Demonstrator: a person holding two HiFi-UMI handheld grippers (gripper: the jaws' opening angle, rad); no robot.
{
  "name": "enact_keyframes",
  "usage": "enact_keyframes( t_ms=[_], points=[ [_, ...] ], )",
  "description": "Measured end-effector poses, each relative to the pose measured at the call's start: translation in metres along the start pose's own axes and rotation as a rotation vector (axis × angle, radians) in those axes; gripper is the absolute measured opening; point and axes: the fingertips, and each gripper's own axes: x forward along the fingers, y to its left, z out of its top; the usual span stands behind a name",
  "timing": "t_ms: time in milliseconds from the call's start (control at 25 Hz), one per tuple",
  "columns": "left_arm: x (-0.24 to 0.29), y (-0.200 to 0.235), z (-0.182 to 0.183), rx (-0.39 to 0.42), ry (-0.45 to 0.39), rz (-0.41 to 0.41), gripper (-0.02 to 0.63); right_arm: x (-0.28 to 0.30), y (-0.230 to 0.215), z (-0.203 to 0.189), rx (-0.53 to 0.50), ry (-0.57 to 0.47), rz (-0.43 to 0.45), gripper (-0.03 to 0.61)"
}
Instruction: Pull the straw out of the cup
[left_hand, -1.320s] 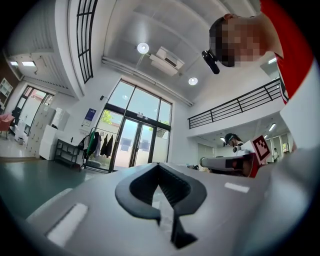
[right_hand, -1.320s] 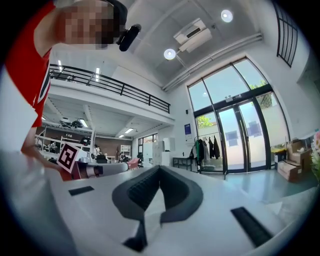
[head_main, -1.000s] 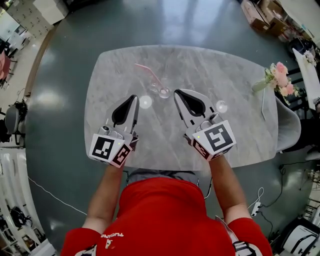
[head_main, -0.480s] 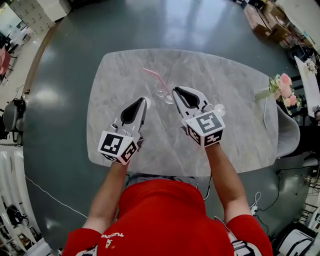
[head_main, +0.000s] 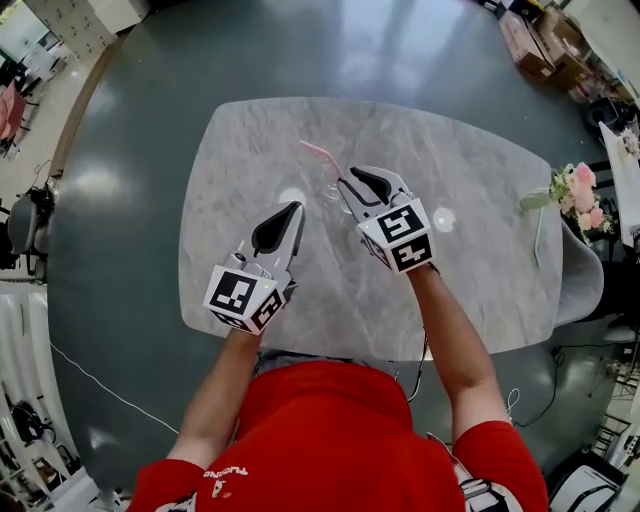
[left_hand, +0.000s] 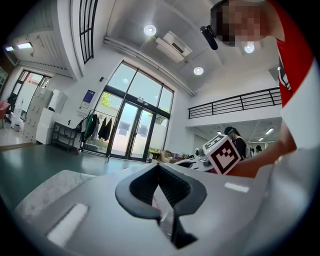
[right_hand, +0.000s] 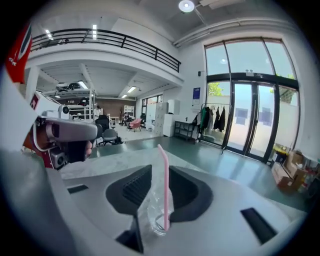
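Note:
A clear plastic cup (head_main: 328, 192) stands on the marble table (head_main: 250, 130) with a pink bent straw (head_main: 318, 155) leaning out to the far left. My right gripper (head_main: 348, 180) is open and has its jaws on either side of the cup. In the right gripper view the cup (right_hand: 155, 212) and straw (right_hand: 164, 185) stand upright between the ribbed pads (right_hand: 136, 187). My left gripper (head_main: 297, 208) is shut and empty, a short way left of the cup. In the left gripper view its jaws (left_hand: 158, 166) meet at the tips and the right gripper's marker cube (left_hand: 222, 154) shows beyond.
A bunch of pink flowers (head_main: 578, 190) lies at the table's right end beside a grey chair (head_main: 582, 270). Cardboard boxes (head_main: 545, 50) sit on the floor at the far right. Dark green floor surrounds the table.
My right gripper has moved forward and left until its jaws flank the cup. The left gripper has drifted slightly right and nearer the cup, still shut.

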Motion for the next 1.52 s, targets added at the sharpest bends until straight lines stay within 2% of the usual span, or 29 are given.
enact_keyframes(
  t_ms=[200,680,880,1040,1240,1520],
  points=[
    [0.002,0.004,-0.005,-0.007,0.011,-0.003,0.005,0.021,-0.001,-0.015,-0.034,0.088,0.011,0.106],
    [0.000,0.011,-0.008,-0.016,0.017,0.000,0.005,0.056,-0.006,-0.033,-0.101,0.209,0.007,0.104],
    [-0.001,0.014,-0.010,-0.020,0.020,0.003,0.005,0.056,-0.010,-0.034,-0.098,0.210,-0.024,0.037],
    [0.000,0.015,-0.010,-0.020,0.024,-0.001,0.005,0.056,-0.011,-0.031,-0.119,0.211,-0.028,0.028],
    [-0.001,0.011,-0.009,-0.016,0.022,-0.008,0.005,0.049,-0.014,-0.027,-0.085,0.180,-0.042,0.025],
    [-0.004,0.008,0.000,-0.008,0.010,-0.014,0.005,0.021,-0.023,0.008,0.008,0.057,-0.087,0.025]
  ],
)
